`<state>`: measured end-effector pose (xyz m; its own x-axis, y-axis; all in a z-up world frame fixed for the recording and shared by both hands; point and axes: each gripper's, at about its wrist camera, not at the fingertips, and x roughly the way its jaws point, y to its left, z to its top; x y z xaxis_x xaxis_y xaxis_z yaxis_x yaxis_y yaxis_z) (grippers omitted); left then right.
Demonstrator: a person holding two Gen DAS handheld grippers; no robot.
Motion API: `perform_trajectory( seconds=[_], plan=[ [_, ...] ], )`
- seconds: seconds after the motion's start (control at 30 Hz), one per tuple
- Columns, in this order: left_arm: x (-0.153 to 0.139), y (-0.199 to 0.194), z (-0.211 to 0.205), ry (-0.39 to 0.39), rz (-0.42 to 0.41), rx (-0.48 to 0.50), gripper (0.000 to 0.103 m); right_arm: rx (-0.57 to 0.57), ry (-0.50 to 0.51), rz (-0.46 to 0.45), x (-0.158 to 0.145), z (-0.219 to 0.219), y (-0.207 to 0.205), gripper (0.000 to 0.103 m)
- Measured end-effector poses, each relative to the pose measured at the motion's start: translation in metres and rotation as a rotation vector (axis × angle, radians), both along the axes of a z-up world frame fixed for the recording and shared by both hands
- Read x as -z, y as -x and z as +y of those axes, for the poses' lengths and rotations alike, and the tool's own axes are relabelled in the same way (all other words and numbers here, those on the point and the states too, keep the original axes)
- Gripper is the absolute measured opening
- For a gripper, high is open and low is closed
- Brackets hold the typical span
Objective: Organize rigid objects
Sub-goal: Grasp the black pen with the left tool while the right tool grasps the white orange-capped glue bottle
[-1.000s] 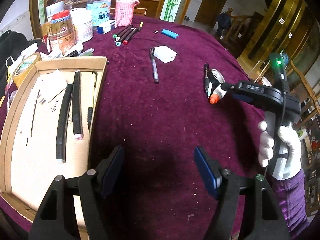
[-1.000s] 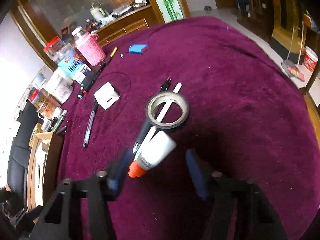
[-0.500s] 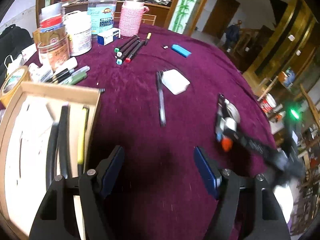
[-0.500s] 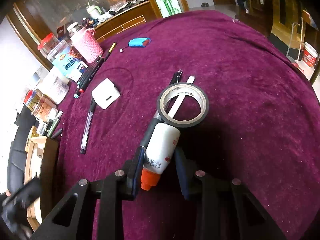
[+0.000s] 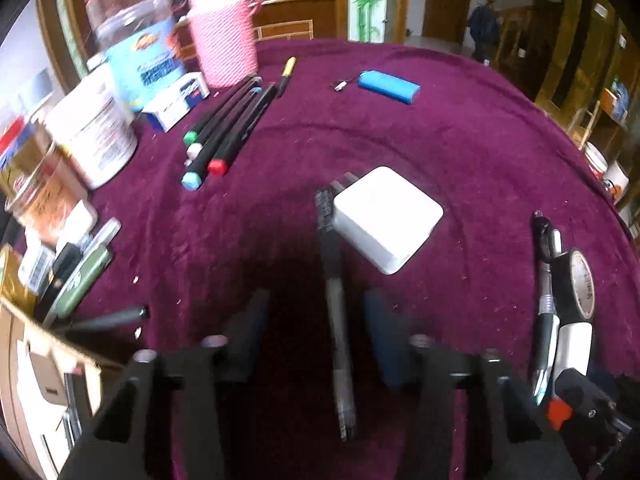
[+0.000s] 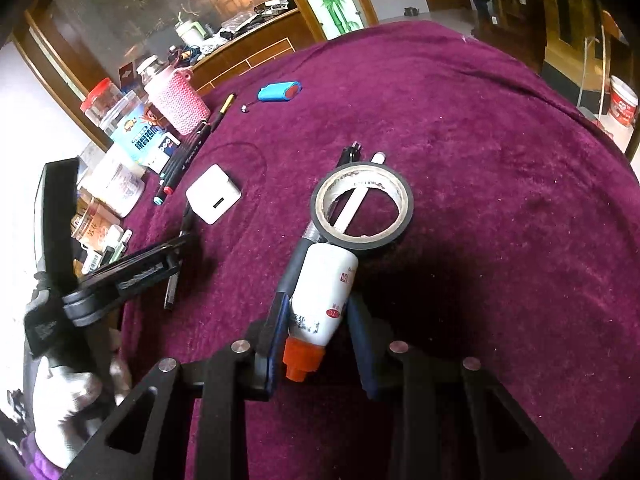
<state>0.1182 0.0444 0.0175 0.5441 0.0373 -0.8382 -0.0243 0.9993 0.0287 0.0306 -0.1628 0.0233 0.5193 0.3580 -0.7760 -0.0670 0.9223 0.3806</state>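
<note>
A: Where is the pen [image 5: 338,332] at this moment?

B: It lies on the purple cloth of the table [image 5: 480,152], toward the near edge, between the two fingers of the left gripper [image 5: 316,320]. The jaws are closing, but the pads are apart from the pen on both sides, so it is not gripped.

A: And what is beside it?

B: The far end of the pen is just beside the white charger block [image 5: 386,218]. I cannot tell if they touch.

A: What about the other gripper?

B: The right gripper [image 6: 316,316] is narrow and it presses on the white glue bottle [image 6: 324,300] from both sides. The orange cap [image 6: 301,362] points toward the camera. The far end of the bottle touches the roll of black tape [image 6: 362,204], which lies over a dark pen [image 6: 298,256] and a white stick [image 6: 354,204].

A: Farther away?

B: Near the far left edge, four markers [image 5: 224,130] lie together next to a pink knitted container [image 5: 224,46] and some jars [image 5: 92,136]. A blue lighter [image 5: 388,86] lies toward the far edge. A cardboard tray [image 5: 24,340] is at the near left corner.
</note>
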Motion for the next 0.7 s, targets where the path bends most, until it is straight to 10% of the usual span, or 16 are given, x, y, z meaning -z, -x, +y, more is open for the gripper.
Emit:
perform_trajectory(
  seconds=[0.07,0.7],
  plan=[
    [-0.001,0.004,-0.005,-0.004,-0.018,0.035,0.010,-0.002,0.012,-0.004,0.000,0.002,0.000,0.032],
    [-0.026,0.079,0.020,0.215,-0.047,0.019,0.008,-0.016,0.031,-0.043,-0.005,0.006,0.008,0.031]
  ],
)
